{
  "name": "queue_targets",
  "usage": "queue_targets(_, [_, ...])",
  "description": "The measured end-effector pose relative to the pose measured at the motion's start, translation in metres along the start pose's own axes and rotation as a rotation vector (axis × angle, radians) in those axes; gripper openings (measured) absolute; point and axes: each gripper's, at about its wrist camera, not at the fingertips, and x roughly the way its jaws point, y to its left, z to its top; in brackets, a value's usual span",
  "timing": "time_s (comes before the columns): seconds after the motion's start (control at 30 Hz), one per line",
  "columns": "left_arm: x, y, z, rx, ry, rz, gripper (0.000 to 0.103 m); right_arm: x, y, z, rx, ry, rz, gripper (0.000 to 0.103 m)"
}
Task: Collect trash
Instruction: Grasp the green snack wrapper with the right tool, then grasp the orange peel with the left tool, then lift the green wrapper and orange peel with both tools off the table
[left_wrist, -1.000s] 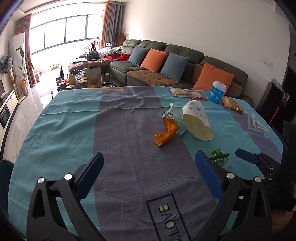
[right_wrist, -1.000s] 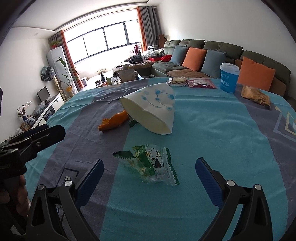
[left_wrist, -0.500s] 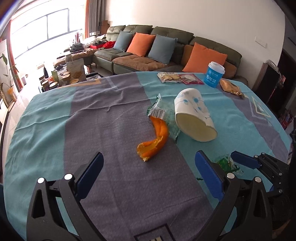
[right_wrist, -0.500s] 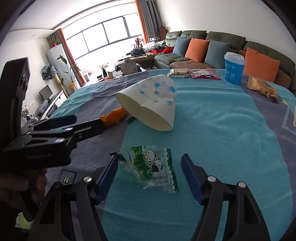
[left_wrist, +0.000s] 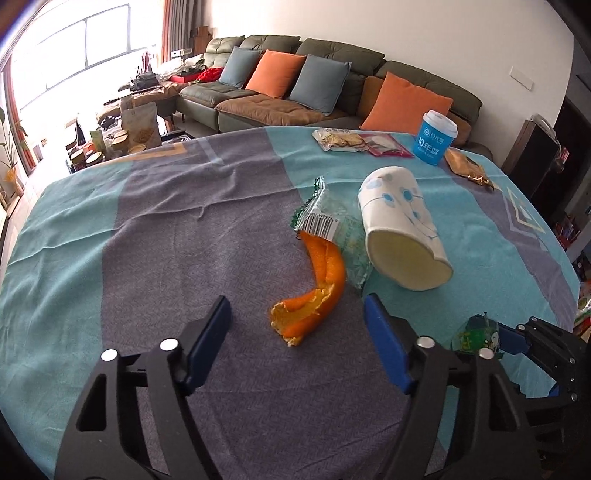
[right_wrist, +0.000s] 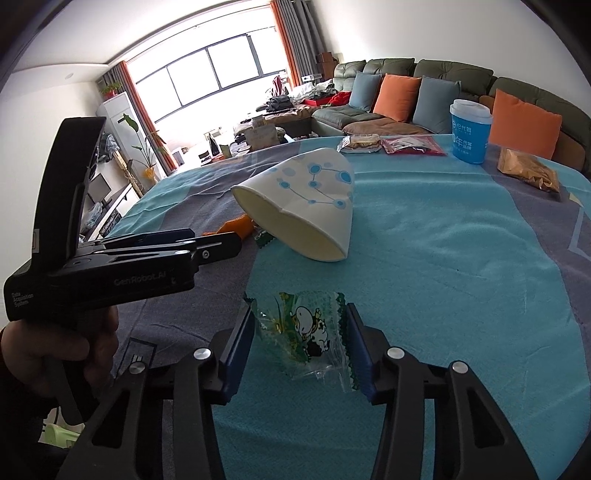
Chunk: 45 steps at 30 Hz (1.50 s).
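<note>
A curled orange peel (left_wrist: 317, 291) lies on the grey stripe of the tablecloth (left_wrist: 147, 258). My left gripper (left_wrist: 297, 332) hovers over the peel's near end. Its jaws are closing, the peel tip lies between them, and neither pad touches it. A green cartoon-printed wrapper (right_wrist: 306, 332) sits between the pads of my right gripper (right_wrist: 300, 349). Those jaws are closing too; both pads meet the wrapper's edges and it buckles upward. A white paper cup (left_wrist: 402, 229) with blue dots lies on its side beyond the peel, beside a clear barcode wrapper (left_wrist: 325, 225).
At the table's far side stand a blue lidded cup (left_wrist: 436, 138), two flat snack packets (left_wrist: 343, 139) and a brown packet (left_wrist: 467, 168). A sofa with cushions (left_wrist: 277, 74) runs behind. In the right wrist view a hand (right_wrist: 48, 350) holds the left gripper's handle.
The left gripper has come forward and down over the orange peel, and its jaws have narrowed. The right gripper stayed put while its jaws closed in on the green wrapper, which crumpled.
</note>
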Motion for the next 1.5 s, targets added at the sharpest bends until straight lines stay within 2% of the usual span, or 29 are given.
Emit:
queue_targets(0.1, [0.002,-0.001,0.003,0.008,-0.001,0.006,0.061,0.000,0.000,0.000,0.001,-0.001,0.000,0.045])
queue_targets(0.27, [0.006,0.003,0.006,-0.007,0.004,0.002,0.053,0.000,0.000,0.000,0.000,-0.001,0.000,0.044])
queue_targets(0.33, [0.006,0.003,0.007,-0.010,0.002,-0.003,0.047,0.000,0.000,0.000,0.000,-0.001,0.000,0.043])
queue_targets(0.37, [0.006,0.003,0.006,-0.008,0.001,-0.006,0.039,0.000,0.000,0.000,-0.001,-0.002,0.000,0.043])
queue_targets(0.57, [0.002,0.005,0.005,-0.018,-0.023,-0.021,0.028,0.000,0.002,-0.001,-0.004,-0.005,0.006,0.036])
queue_targets(1.0, [-0.030,0.006,-0.020,-0.048,-0.069,0.006,0.026,-0.007,0.000,-0.003,0.000,-0.019,0.020,0.022])
queue_targets(1.5, [-0.087,0.004,-0.051,-0.064,-0.161,0.020,0.025,-0.031,0.014,-0.006,-0.021,-0.069,0.027,0.018])
